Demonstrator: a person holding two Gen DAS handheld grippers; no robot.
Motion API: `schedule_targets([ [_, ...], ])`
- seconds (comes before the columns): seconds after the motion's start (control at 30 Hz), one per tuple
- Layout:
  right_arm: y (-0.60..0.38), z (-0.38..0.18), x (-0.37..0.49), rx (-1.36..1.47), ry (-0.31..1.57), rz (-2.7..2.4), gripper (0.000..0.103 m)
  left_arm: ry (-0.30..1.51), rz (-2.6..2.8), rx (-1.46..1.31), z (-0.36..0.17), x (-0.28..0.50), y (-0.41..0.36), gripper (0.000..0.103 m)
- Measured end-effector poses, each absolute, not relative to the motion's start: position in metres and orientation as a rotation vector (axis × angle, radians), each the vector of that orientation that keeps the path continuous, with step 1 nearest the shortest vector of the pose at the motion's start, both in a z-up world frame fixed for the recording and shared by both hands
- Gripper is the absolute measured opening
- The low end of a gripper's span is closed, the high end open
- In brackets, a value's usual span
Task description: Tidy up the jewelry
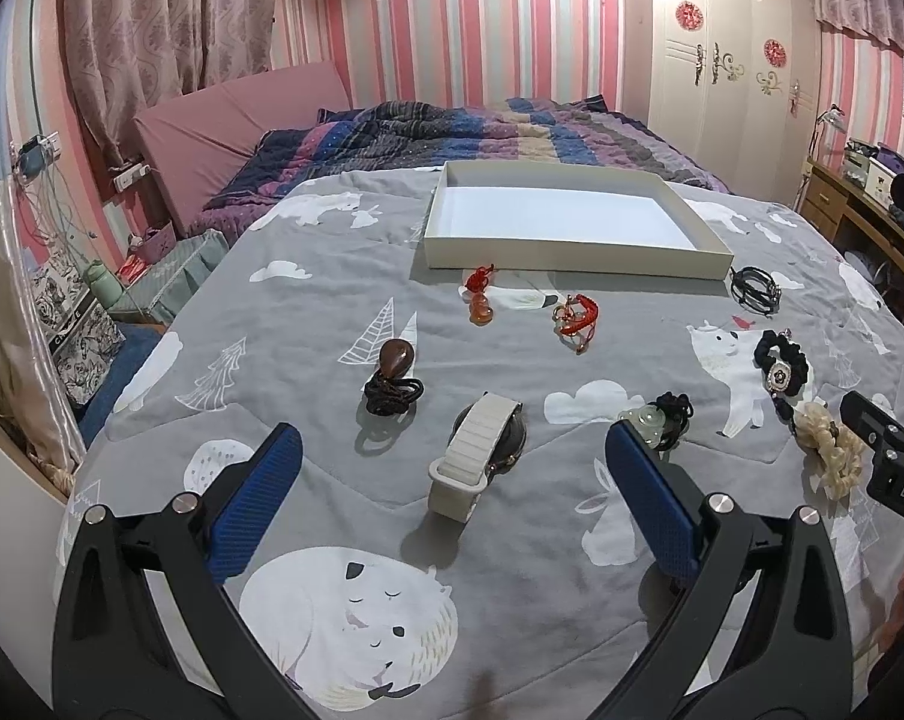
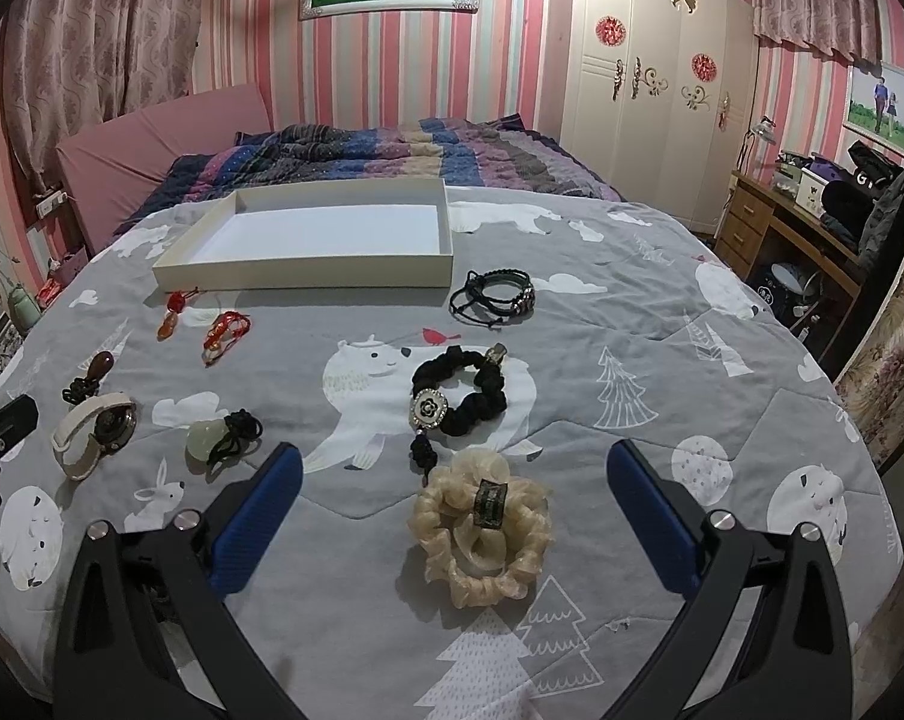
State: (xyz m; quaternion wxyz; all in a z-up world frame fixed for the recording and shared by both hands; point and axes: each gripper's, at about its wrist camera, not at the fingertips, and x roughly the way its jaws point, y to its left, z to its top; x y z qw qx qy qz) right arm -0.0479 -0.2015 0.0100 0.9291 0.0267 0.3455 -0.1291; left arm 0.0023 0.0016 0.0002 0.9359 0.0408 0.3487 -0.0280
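Observation:
An empty white tray (image 1: 571, 252) (image 2: 308, 273) lies on the grey bedspread, with jewelry spread in front of it. My left gripper (image 1: 452, 438) is open above a watch with a cream strap (image 1: 472, 459) (image 2: 92, 432). My right gripper (image 2: 454, 456) is open over a cream scrunchie (image 2: 481, 531) (image 1: 826, 450). Also on the spread are a brown pendant on black cord (image 1: 395, 378), an orange pendant (image 1: 478, 306), a red cord charm (image 1: 577, 315), a pale jade pendant (image 2: 209, 438), a black scrunchie with a flower charm (image 2: 460, 396) and black bracelets (image 2: 493, 297).
A striped quilt (image 1: 481, 132) lies behind the tray by the pink headboard. A white wardrobe (image 2: 649, 72) and a wooden desk (image 2: 799, 222) stand to the right. The bed edge drops off at the left, with bags and a green bottle (image 1: 101, 282) on the floor.

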Motion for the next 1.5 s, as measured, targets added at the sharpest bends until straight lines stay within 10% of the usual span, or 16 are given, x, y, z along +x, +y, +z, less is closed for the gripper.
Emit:
schedule_targets([
  [1.5, -0.201, 0.005, -0.03, 0.036, 0.72, -0.267, 0.101, 0.728, -0.065, 0.083, -0.004, 0.021, -0.004, 0.1],
])
